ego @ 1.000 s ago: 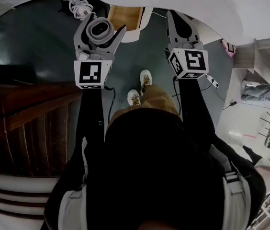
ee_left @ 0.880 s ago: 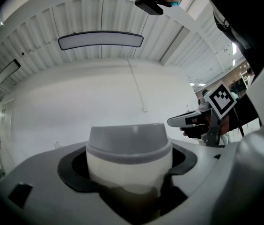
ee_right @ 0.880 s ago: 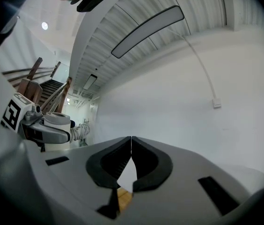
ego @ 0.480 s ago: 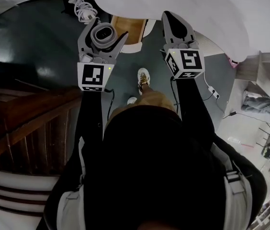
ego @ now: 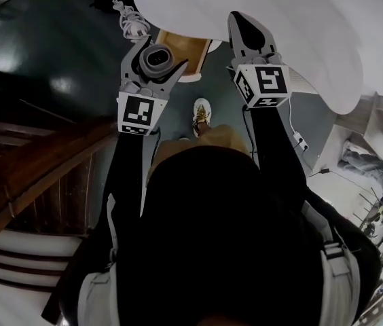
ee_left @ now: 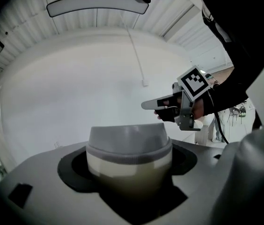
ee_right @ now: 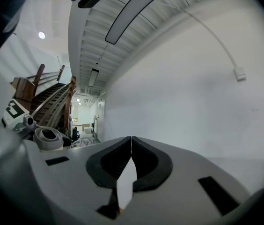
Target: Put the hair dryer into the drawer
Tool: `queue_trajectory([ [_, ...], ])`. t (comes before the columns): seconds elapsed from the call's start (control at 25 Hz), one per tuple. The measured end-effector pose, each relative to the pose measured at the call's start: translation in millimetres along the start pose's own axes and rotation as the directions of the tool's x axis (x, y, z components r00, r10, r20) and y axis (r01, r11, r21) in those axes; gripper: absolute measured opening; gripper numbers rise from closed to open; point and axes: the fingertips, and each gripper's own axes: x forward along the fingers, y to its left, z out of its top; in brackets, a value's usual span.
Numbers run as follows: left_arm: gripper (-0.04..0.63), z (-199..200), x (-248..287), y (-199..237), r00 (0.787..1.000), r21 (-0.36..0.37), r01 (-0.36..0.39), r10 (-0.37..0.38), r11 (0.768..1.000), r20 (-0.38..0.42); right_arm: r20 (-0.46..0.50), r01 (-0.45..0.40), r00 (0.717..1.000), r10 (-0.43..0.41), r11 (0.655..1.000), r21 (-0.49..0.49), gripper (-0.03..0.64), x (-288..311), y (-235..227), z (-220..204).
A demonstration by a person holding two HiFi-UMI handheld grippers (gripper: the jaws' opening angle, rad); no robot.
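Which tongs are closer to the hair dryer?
Left. The left tongs are shut around the hair dryer, holding it. The right tongs are off to its side, shut, empty and not touching it.

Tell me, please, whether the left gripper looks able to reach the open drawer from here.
Probably yes: the left gripper, shut on the hair dryer, hangs close by the open drawer, and nothing shows between them.

Open drawer [ego: 181, 46] unobstructed, bordered by white surface [ego: 300, 19].
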Motion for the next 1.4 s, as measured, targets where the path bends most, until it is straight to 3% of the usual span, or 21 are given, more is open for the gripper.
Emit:
queue_trajectory([
  [0.56, 0.402, -64, 35, -2, 0.977, -0.074, 0.036, -0.05, 0.997, -0.206, -0.06, -0.061, 0.996, 0.063, 0.998, 0.029, 0.026, 36, -21, -29],
  [0.96, 0.402, -112, 58, -13, 0.924, -0.144, 0.066, -0.115, 0.987, -0.365, -0.104, -0.027, 0.994, 0.034, 0.997, 0.072, 0.026, 29, -48, -50],
  [1.24, 0.402, -137, 73, -20, 0.874, -0.212, 0.047, -0.143, 0.976, -0.465, -0.127, -0.029, 0.991, 0.042, 0.994, 0.103, 0.026, 31, -63, -62],
  [1.4, 0.402, -154, 74, -23, 0.831, -0.23, 0.046, -0.165, 0.972, -0.532, -0.137, -0.031, 0.989, 0.046, 0.993, 0.11, 0.026, 30, -63, -66],
])
